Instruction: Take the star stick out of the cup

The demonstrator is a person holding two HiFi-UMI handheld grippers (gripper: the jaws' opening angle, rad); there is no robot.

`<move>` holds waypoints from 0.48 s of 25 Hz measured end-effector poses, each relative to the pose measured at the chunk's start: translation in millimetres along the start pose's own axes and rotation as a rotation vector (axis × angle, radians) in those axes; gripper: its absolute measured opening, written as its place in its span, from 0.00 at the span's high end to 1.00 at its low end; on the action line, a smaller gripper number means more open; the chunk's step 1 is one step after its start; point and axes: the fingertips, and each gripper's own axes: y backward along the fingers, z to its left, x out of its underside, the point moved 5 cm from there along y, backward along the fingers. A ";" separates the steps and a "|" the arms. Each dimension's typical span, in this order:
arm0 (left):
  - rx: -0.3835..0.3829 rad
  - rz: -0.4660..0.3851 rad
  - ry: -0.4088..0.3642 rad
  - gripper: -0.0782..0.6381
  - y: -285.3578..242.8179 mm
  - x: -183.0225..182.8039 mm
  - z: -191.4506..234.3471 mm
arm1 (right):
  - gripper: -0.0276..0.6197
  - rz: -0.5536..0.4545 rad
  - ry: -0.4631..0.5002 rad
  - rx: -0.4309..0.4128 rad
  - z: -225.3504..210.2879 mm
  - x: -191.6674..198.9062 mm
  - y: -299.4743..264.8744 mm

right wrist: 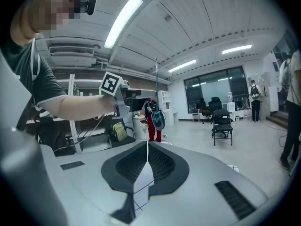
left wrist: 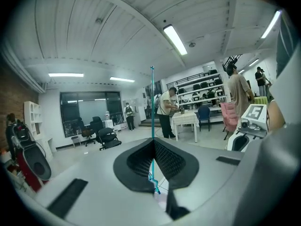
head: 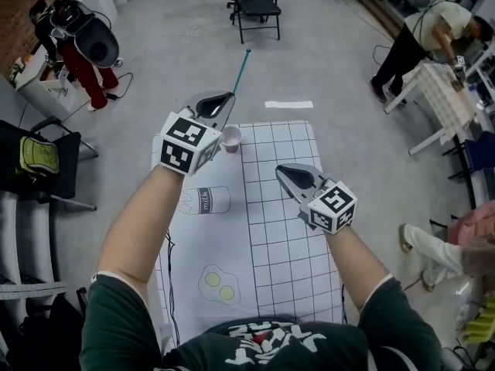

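Over the table [head: 286, 230] my left gripper [head: 215, 108] pinches the stick [head: 241, 69]. I think it's out of the cup [head: 230, 137]. Right gripper [head: 298, 178] jaws closed, empty.

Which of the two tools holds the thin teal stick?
The left tool: its jaws are shut on the thin teal stick, which reaches out beyond them. The right tool has its jaws shut with nothing between them.

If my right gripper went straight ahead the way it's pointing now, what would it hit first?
Most likely the star stick, whose star shows almost dead ahead in the right gripper view; the left gripper holds it over the pink cup. Depth is unclear.
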 end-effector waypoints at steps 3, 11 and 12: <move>-0.004 -0.029 0.008 0.88 20.6 -28.5 1.4 | 0.91 -0.014 0.018 0.006 13.9 -21.4 9.3; -0.004 -0.116 0.037 0.88 86.8 -108.7 0.6 | 0.91 -0.047 0.062 0.019 60.0 -78.0 40.1; -0.002 -0.126 0.041 0.88 95.8 -118.1 0.2 | 0.91 -0.050 0.070 0.021 66.7 -84.9 43.3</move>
